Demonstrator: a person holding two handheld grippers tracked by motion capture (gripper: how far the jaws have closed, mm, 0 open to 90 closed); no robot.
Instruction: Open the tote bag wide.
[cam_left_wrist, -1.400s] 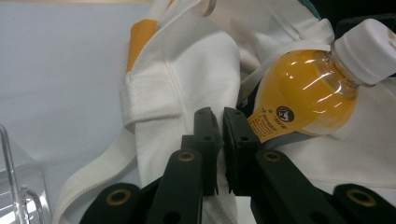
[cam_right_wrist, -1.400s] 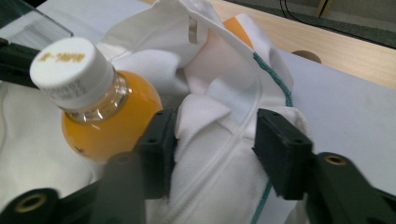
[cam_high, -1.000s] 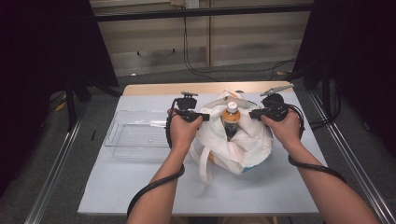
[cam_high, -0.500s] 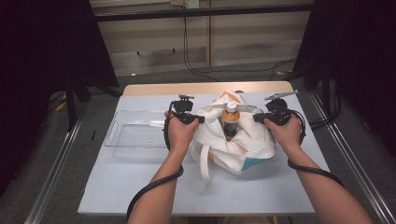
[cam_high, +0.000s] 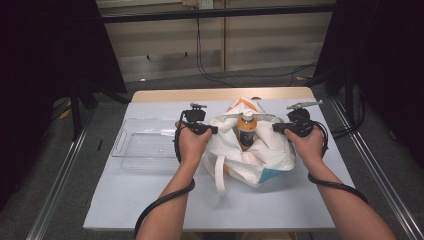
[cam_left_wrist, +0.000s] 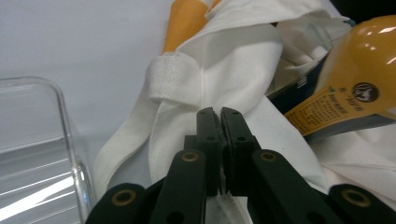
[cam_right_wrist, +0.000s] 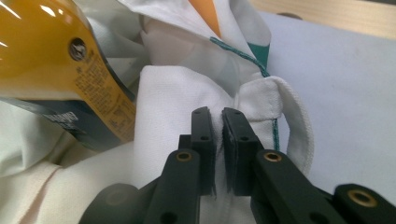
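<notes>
A white cloth bag (cam_high: 260, 150) with orange and teal patches lies in the middle of the table. An orange bottle (cam_high: 246, 129) with a white cap stands upright inside it. My left gripper (cam_high: 216, 130) is shut on the bag's left rim (cam_left_wrist: 196, 93), and my right gripper (cam_high: 275, 128) is shut on its right rim (cam_right_wrist: 261, 98). Both hold the mouth spread apart. The orange bottle (cam_left_wrist: 359, 88) shows close in the left gripper view. In the right gripper view the bottle (cam_right_wrist: 56, 60) and its dark label lie left of the jaws.
A clear plastic tray (cam_high: 145, 145) sits on the blue-grey table cover (cam_high: 150, 200) left of the bag; its corner (cam_left_wrist: 42, 149) shows beside the left jaws. One bag strap (cam_high: 219, 172) trails toward the front edge. Bare wood (cam_high: 200, 95) runs along the far edge.
Both hands drew slightly outward and toward me, pulling the bag's mouth wider and lower around the bottle. More of the bottle now stands exposed.
</notes>
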